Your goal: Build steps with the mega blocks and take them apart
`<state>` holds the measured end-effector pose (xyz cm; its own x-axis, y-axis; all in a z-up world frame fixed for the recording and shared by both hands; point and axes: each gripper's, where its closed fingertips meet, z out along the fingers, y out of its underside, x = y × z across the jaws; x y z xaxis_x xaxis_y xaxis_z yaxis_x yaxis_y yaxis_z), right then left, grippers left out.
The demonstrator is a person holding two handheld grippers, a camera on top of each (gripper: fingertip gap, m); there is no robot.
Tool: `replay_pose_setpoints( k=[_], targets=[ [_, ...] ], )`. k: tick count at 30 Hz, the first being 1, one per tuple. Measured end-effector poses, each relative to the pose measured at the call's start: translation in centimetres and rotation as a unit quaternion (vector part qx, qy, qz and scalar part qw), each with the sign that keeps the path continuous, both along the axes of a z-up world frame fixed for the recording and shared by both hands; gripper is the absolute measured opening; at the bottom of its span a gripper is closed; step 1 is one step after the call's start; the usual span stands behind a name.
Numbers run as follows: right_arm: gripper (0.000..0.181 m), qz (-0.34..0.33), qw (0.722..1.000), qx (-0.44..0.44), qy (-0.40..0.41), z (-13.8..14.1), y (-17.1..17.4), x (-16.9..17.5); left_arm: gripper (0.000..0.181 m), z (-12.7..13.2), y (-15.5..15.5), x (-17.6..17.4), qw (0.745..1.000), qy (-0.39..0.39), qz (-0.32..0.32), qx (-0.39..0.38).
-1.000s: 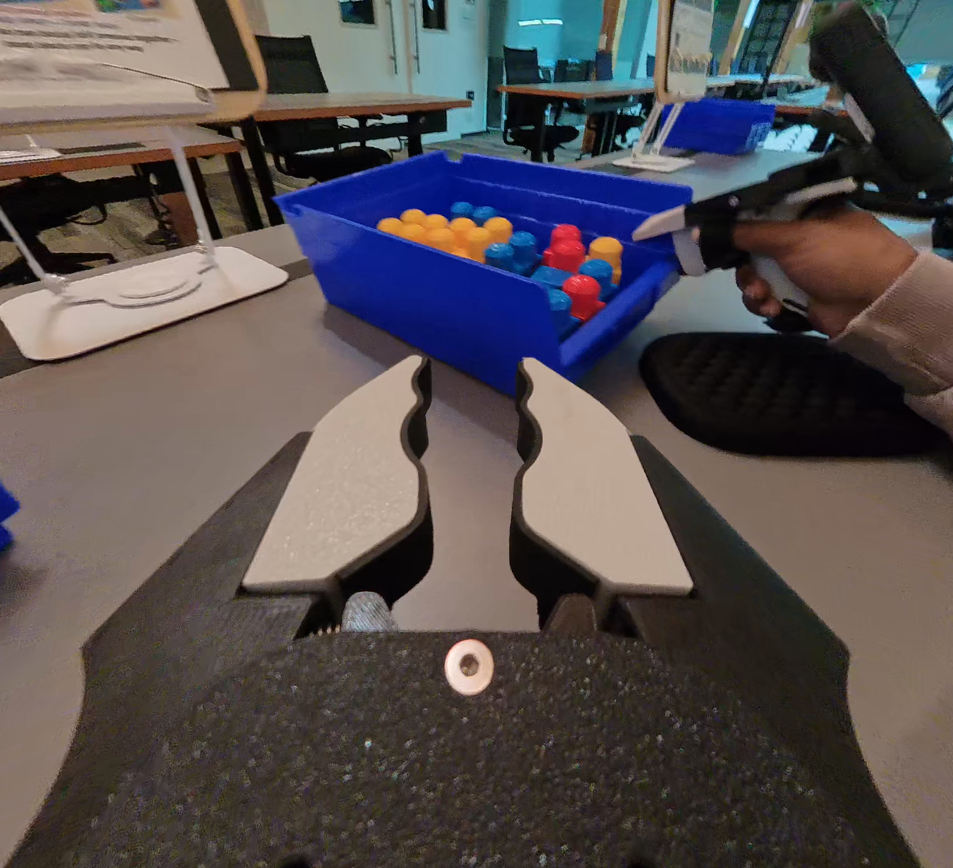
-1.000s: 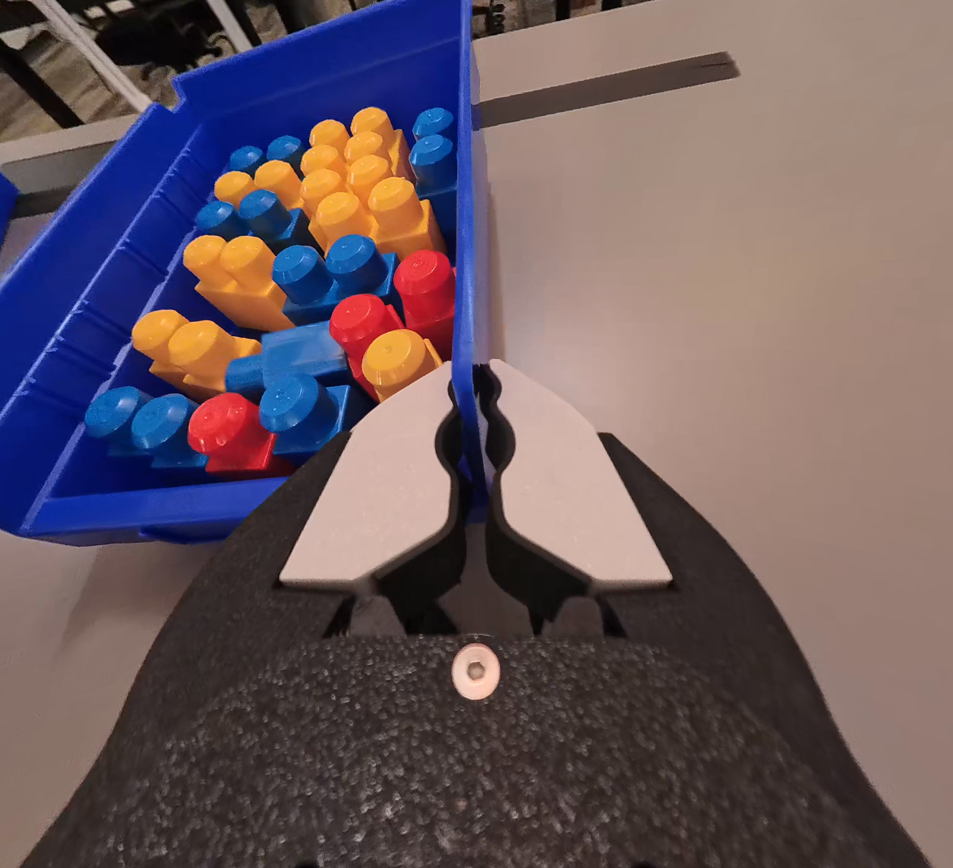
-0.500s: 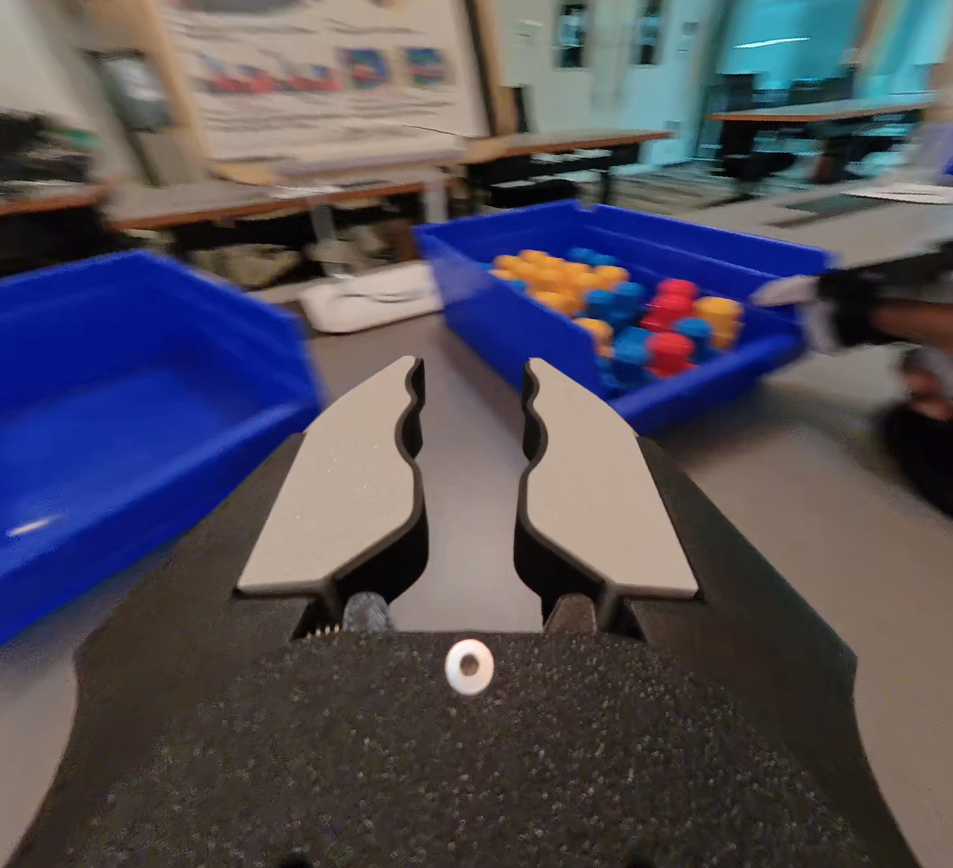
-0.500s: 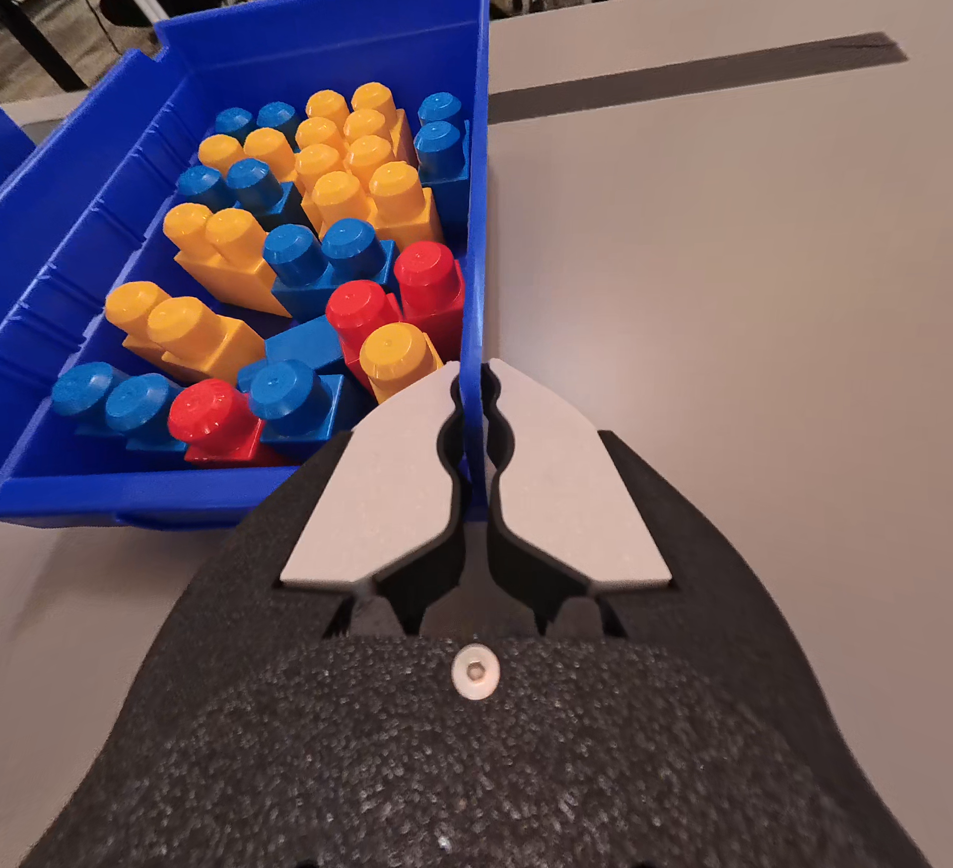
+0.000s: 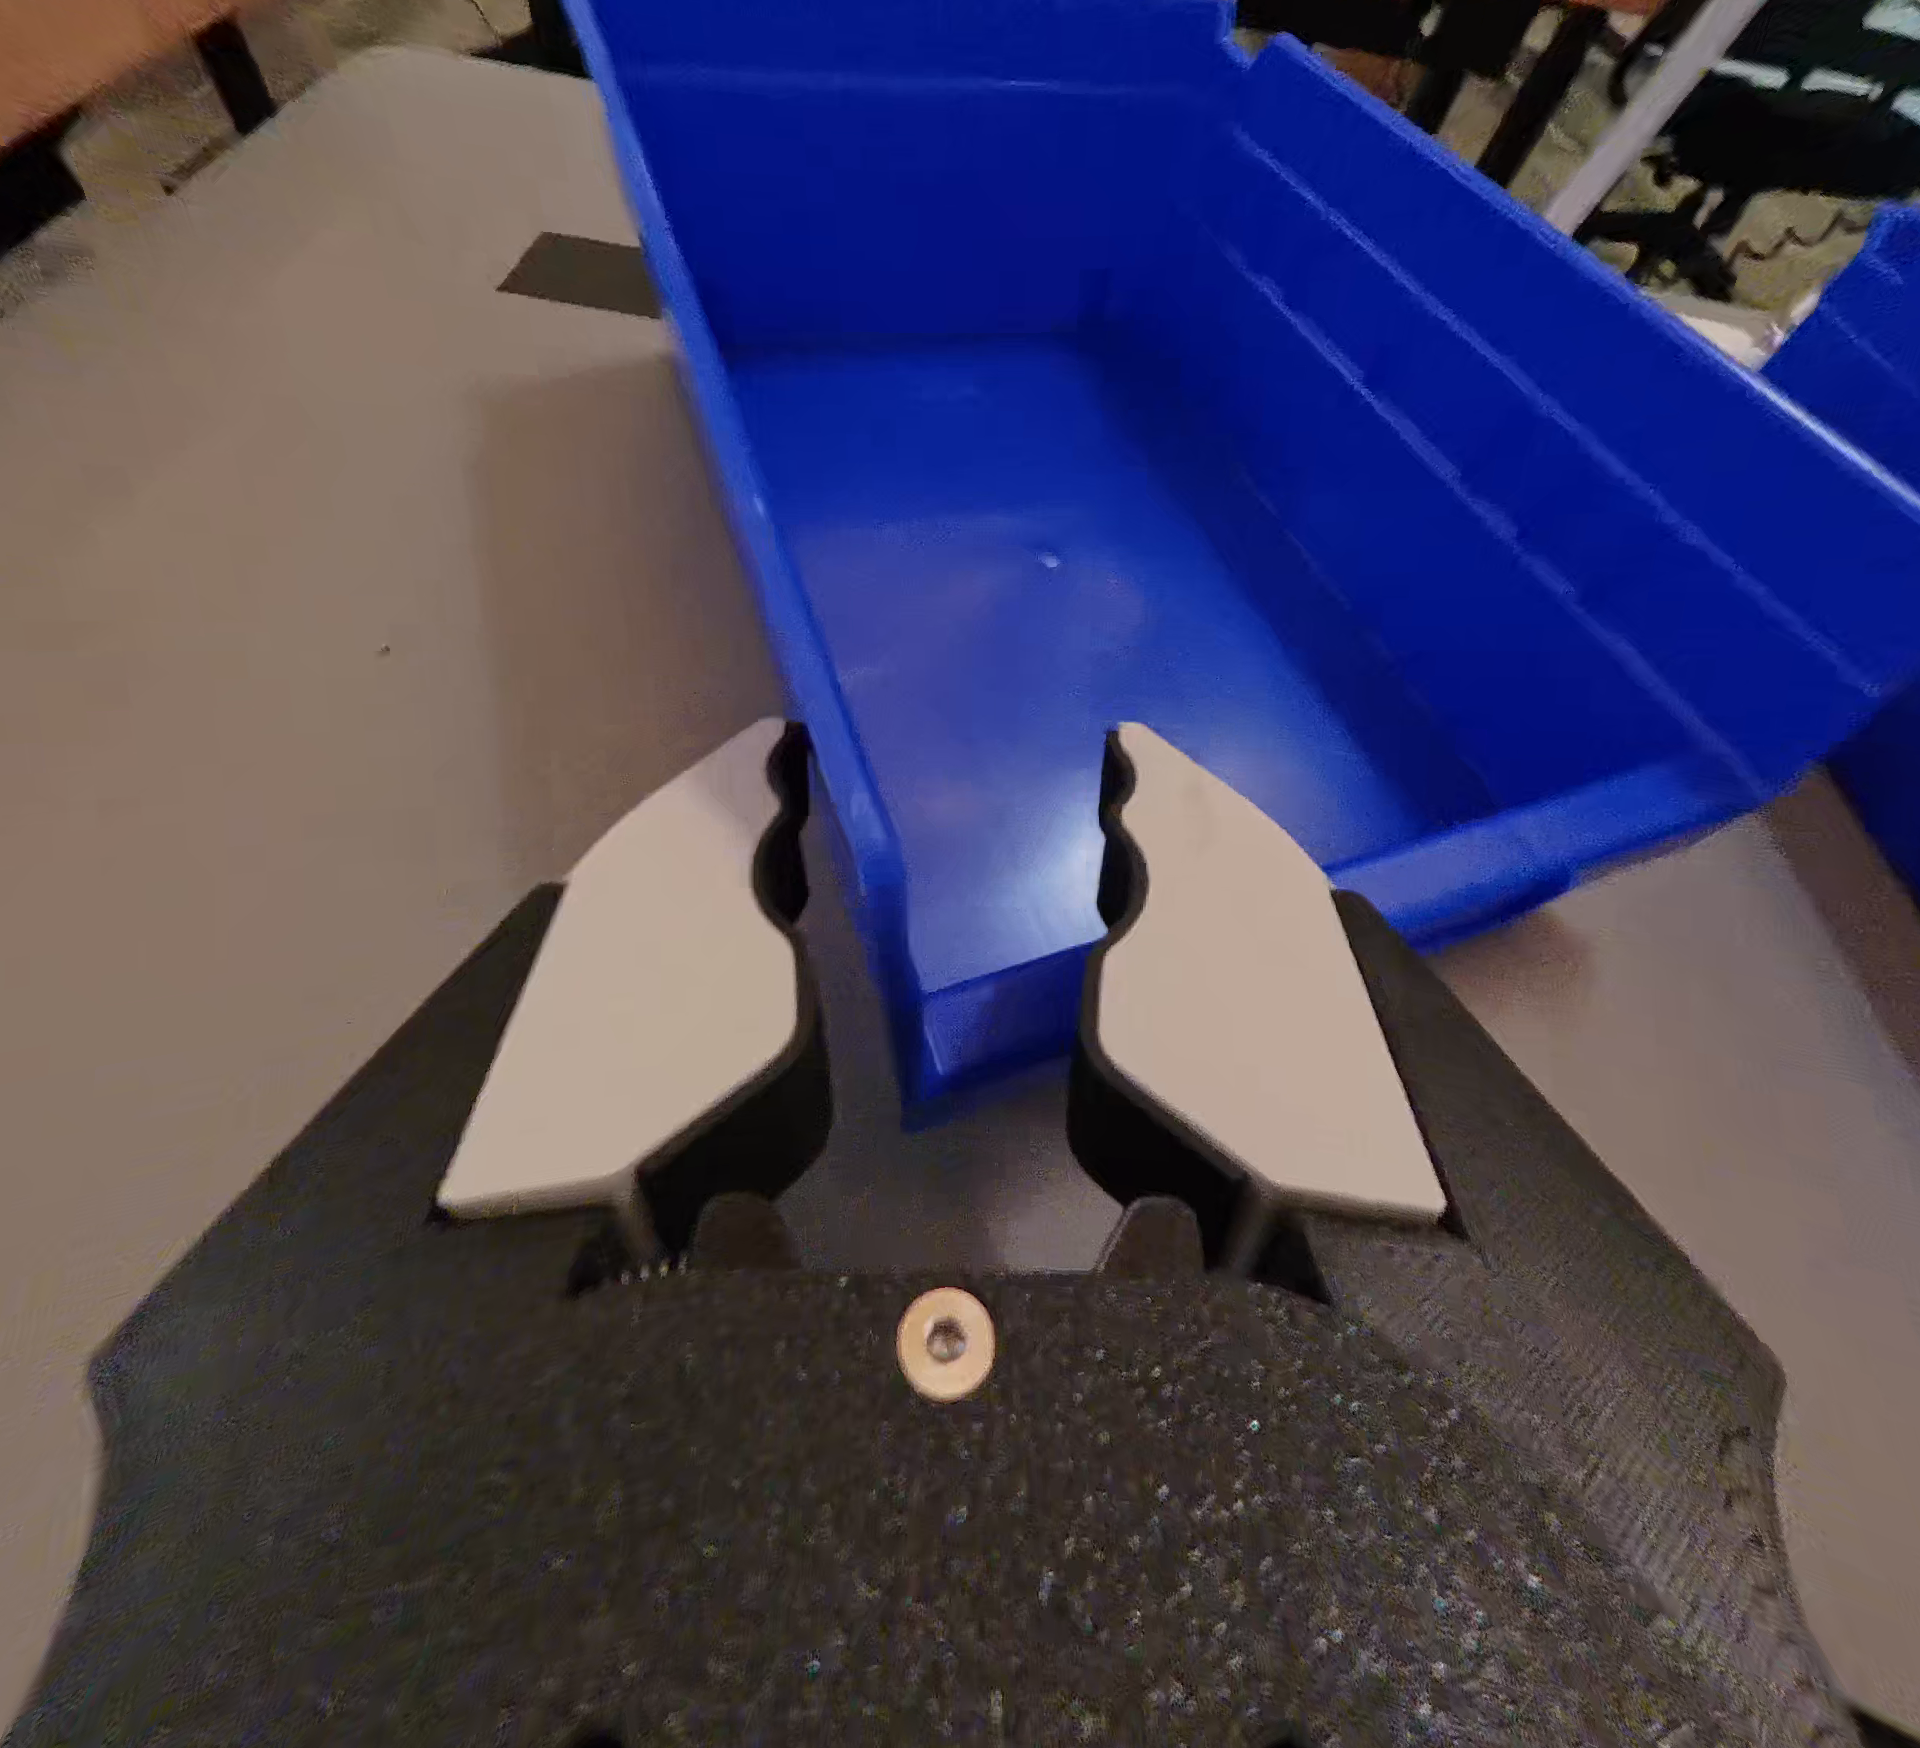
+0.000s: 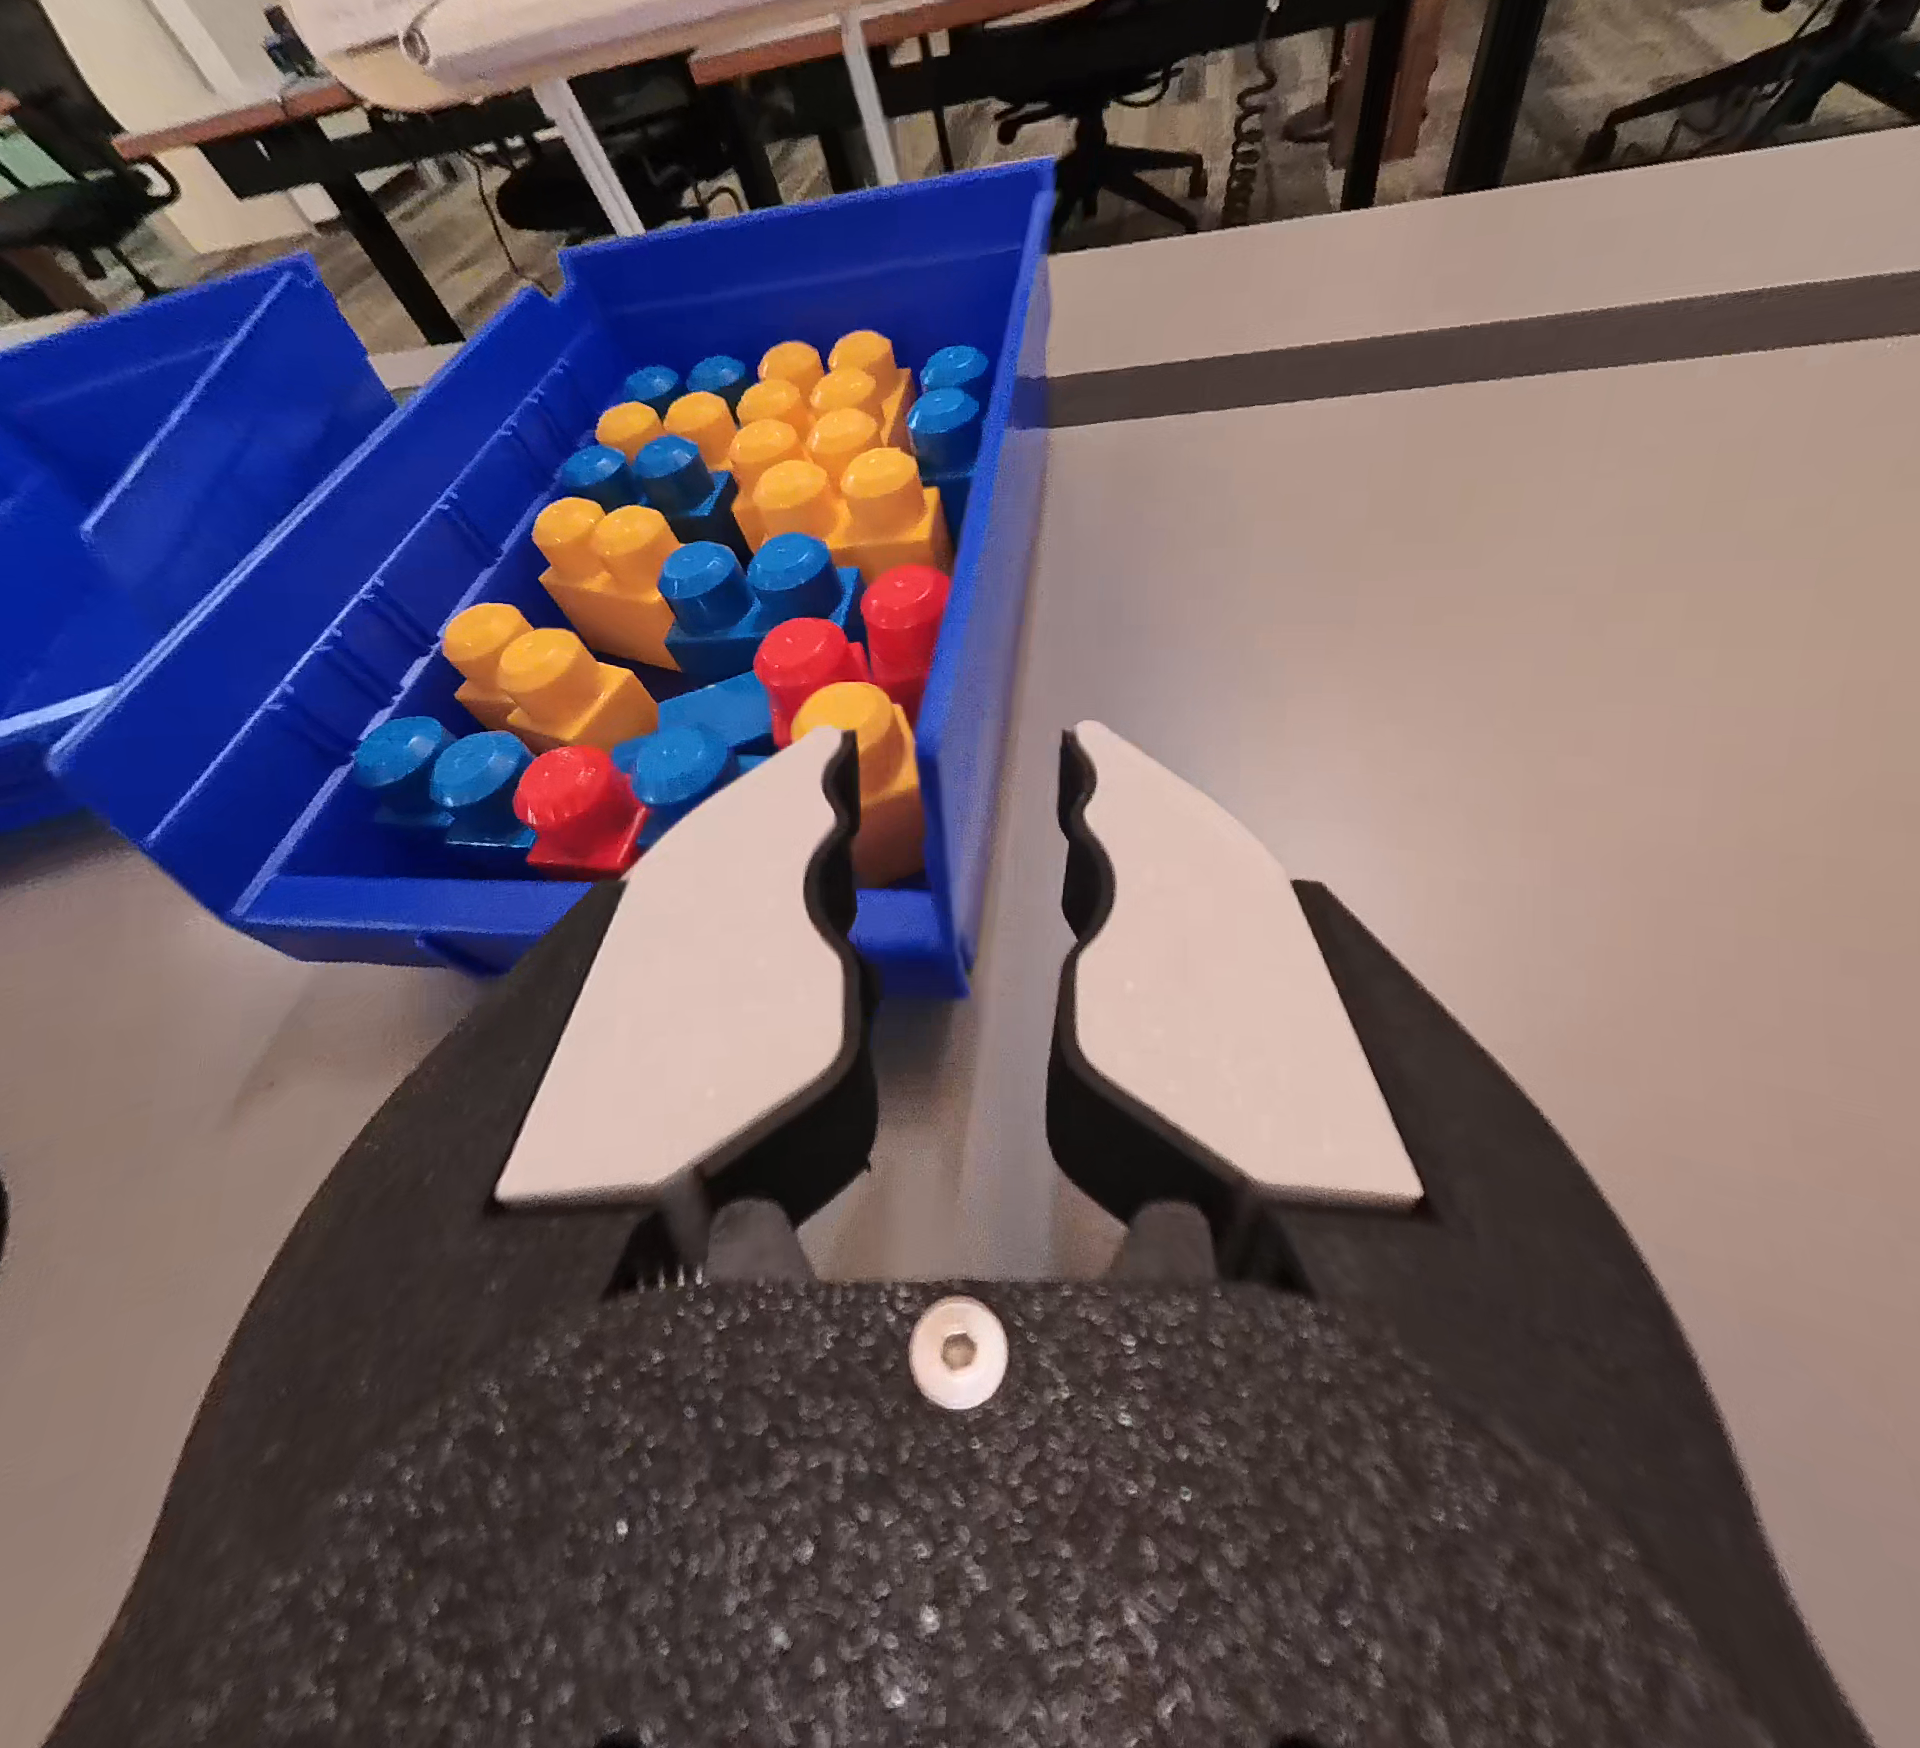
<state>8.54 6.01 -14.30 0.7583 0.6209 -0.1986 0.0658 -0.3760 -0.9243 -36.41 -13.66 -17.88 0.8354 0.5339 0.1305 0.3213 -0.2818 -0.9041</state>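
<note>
Blue, yellow and red blocks (image 6: 790, 545) fill the bin (image 6: 997, 555) left of centre. Right gripper (image 6: 958, 753) gapes astride its near wall, gripping nothing. Left gripper (image 5: 951, 748), likewise spread, straddles an empty bin's (image 5: 1558, 493) wall, probably to drag it closer.

Left tongs (image 5: 951, 742) gape wide, right tongs (image 6: 958, 742) stand parted too, both seemingly angled downward.

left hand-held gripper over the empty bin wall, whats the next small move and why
Probably close the left hand-held gripper on the empty blue bin's near side wall: it is open and straddles that wall, one finger inside and one outside. The right hand-held gripper is open too, astride the block-filled bin's wall.
</note>
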Motion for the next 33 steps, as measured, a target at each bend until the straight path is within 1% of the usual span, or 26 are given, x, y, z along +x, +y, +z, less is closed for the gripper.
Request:
replay_pose_setpoints(
  k=[1, 2, 3, 4, 7, 9, 12, 14, 18, 21, 24, 26, 28, 30, 31, 33],
  targets=[
    [0.036, -0.001, 1.000, 0.001, 0.006, 0.3, -0.2, 0.7, 0.050, 0.0, 0.3, -0.3, 1.000, -0.006, 0.001, 0.001],
    [0.036, -0.002, 1.000, 0.002, 0.011, 0.5, -0.3, 1.4, 0.039, 0.0, 0.3, -0.7, 1.000, -0.006, 0.008, -0.005],
    [0.036, -0.003, 1.000, 0.004, 0.015, 0.7, -0.4, 1.9, 0.015, 0.1, 0.0, -1.2, 1.000, -0.001, 0.017, -0.014],
    [0.036, -0.003, 1.000, 0.005, 0.019, 0.9, -0.5, 2.4, 0.012, 0.2, -0.4, -1.6, 1.000, 0.006, 0.024, -0.020],
    [0.036, 0.001, 1.000, 0.016, 0.018, 1.3, -1.1, 3.1, 0.005, 0.3, -1.8, -2.3, 0.998, 0.021, 0.048, -0.031],
    [0.035, 0.009, 0.999, 0.027, 0.016, 1.6, -1.8, 3.1, 0.004, 0.3, -3.0, -2.2, 0.998, 0.019, 0.054, -0.025],
    [0.036, 0.034, 0.999, 0.040, 0.014, 1.9, -3.3, 2.4, 0.003, 0.9, -5.4, -1.2, 0.998, 0.024, 0.064, -0.003],
    [0.036, 0.062, 0.997, 0.052, 0.012, 2.1, -4.7, 1.4, 0.004, 2.1, -6.8, -0.1, 0.997, 0.034, 0.067, 0.022],
    [0.043, 0.138, 0.988, 0.065, 0.026, 2.3, -8.5, -2.1, 0.005, 5.0, -8.9, 3.2, 0.994, 0.074, 0.068, 0.051],
    [0.055, 0.203, 0.976, 0.071, 0.034, 2.1, -12.6, -5.8, 0.004, 6.7, -9.9, 6.1, 0.992, 0.069, 0.051, 0.093],
    [0.073, 0.256, 0.963, 0.078, 0.038, 2.3, -16.6, -9.1, 0.005, 9.4, -10.2, 9.8, 0.988, 0.077, 0.017, 0.132],
    [0.079, 0.275, 0.955, 0.096, 0.051, 3.6, -18.6, -10.5, 0.005, 11.4, -9.7, 12.7, 0.984, 0.088, -0.010, 0.152],
    [0.082, 0.273, 0.951, 0.130, 0.066, 5.8, -19.5, -11.0, 0.005, 13.1, -8.5, 15.7, 0.980, 0.097, -0.044, 0.170],
    [0.081, 0.254, 0.950, 0.162, 0.079, 8.1, -19.5, -10.6, 0.005, 14.4, -6.9, 18.8, 0.974, 0.102, -0.084, 0.186],
    [0.073, 0.236, 0.953, 0.174, 0.077, 9.0, -19.0, -10.1, 0.005, 15.0, -6.2, 20.3, 0.970, 0.105, -0.102, 0.193],
    [0.069, 0.178, 0.963, 0.193, 0.058, 9.9, -17.1, -8.1, 0.006, 15.9, -4.9, 22.8, 0.963, 0.112, -0.123, 0.211]
  ],
)
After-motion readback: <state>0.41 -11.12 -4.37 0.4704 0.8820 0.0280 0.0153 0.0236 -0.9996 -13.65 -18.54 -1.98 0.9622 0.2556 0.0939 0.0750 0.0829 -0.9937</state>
